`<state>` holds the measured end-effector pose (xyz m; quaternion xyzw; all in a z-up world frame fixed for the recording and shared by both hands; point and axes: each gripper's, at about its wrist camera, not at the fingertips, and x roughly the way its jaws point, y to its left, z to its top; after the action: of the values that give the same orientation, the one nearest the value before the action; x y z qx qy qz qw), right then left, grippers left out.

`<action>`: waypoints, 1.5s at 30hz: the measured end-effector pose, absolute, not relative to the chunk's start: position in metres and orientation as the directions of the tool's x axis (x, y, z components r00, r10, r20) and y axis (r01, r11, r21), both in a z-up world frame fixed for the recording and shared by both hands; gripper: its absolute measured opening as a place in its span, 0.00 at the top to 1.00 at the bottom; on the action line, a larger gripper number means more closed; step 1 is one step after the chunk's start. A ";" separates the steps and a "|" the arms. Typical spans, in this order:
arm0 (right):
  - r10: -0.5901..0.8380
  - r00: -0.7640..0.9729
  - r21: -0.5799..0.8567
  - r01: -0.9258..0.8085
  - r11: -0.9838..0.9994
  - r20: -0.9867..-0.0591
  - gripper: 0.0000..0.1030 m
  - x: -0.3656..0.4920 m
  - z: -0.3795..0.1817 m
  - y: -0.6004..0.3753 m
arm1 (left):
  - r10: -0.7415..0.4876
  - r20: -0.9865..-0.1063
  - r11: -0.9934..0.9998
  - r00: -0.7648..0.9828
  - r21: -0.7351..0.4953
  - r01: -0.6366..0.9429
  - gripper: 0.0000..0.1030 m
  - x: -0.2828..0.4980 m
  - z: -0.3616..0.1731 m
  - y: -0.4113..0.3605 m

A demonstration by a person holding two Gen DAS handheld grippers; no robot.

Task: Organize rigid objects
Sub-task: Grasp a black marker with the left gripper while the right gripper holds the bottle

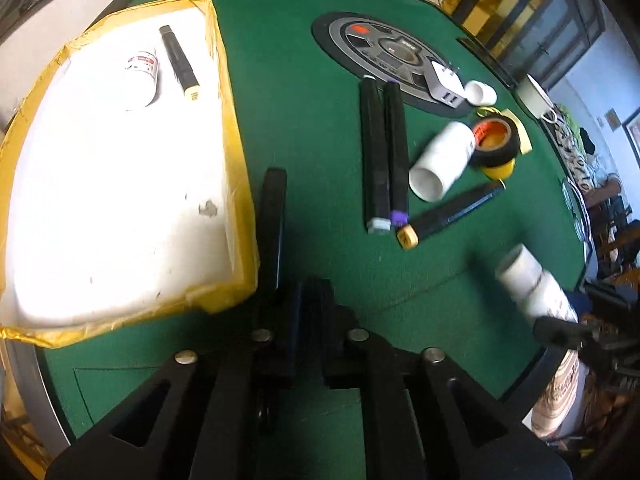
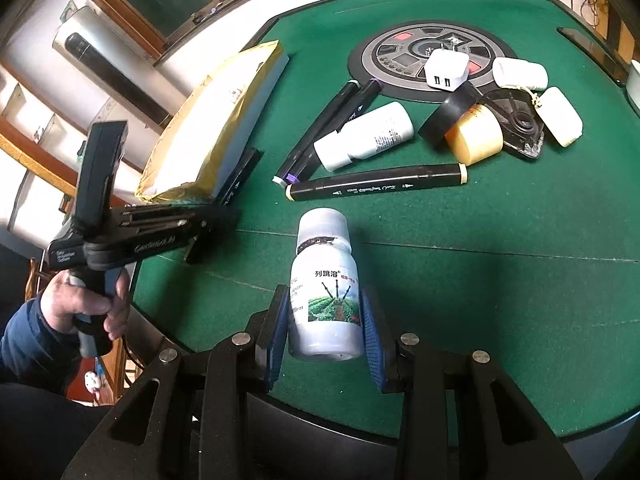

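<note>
My left gripper (image 1: 298,304) is shut on a black marker (image 1: 273,220) that sticks up beside the white foam tray (image 1: 120,208) with yellow tape edges. A small white bottle (image 1: 141,76) and a black marker (image 1: 180,62) lie on the tray. My right gripper (image 2: 324,320) is shut on a white labelled bottle (image 2: 326,284) above the green table (image 2: 500,240); the bottle also shows in the left wrist view (image 1: 532,288). Two black markers (image 1: 382,156), another marker (image 2: 376,188) and a white bottle (image 2: 364,136) lie on the felt.
A black tape roll (image 2: 448,114), a yellow tape roll (image 2: 476,140), a white USB charger (image 2: 446,68), two white cases (image 2: 520,74) and a black plastic part (image 2: 516,120) lie near the round control panel (image 2: 400,56). The table edge is close in front.
</note>
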<state>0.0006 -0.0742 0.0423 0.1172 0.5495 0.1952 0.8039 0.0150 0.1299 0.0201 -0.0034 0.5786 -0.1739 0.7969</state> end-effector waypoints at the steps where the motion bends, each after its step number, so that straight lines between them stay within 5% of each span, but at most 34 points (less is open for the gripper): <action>1: 0.439 0.323 0.401 -0.182 0.898 -0.838 0.70 0.000 0.044 -0.074 | -0.298 -0.916 0.933 0.268 -0.221 0.283 1.00 0.014 0.020 0.129; 7: 0.440 0.343 0.408 -0.163 0.898 -0.830 0.70 0.000 0.051 -0.069 | -0.433 -0.864 0.876 0.257 -0.336 0.347 1.00 0.000 0.032 0.130; 16: 0.402 0.325 0.366 -0.166 0.916 -0.856 0.70 0.002 0.040 -0.043 | -0.405 -0.870 0.871 0.282 -0.273 0.409 0.99 -0.017 0.045 0.141; 20: 0.401 0.314 0.368 -0.162 0.916 -0.861 0.70 -0.001 0.033 -0.039 | -0.398 -0.890 0.867 0.223 -0.285 0.410 0.73 -0.020 0.037 0.148; 29: 0.408 0.319 0.382 -0.143 0.913 -0.856 0.70 -0.003 0.029 -0.046 | -0.424 -0.873 0.871 0.241 -0.320 0.372 0.73 -0.016 0.039 0.159; 32: 0.417 0.316 0.390 -0.145 0.909 -0.852 0.70 -0.004 0.028 -0.049 | -0.326 -0.910 0.899 0.255 -0.215 0.382 0.59 -0.020 0.040 0.153; 44: 0.440 0.307 0.406 -0.170 0.898 -0.844 0.70 -0.003 0.027 -0.057 | -0.250 -0.922 0.938 0.295 -0.155 0.310 0.59 0.007 0.019 0.134; 45: 0.441 0.306 0.406 -0.172 0.897 -0.844 0.70 -0.003 0.027 -0.057 | -0.227 -0.921 0.941 0.318 -0.123 0.315 0.66 0.009 0.019 0.128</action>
<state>-0.0028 -0.0573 0.0267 0.1205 0.5570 0.1917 0.7991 0.0086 0.1280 0.0195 0.0393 0.5597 -0.1671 0.8107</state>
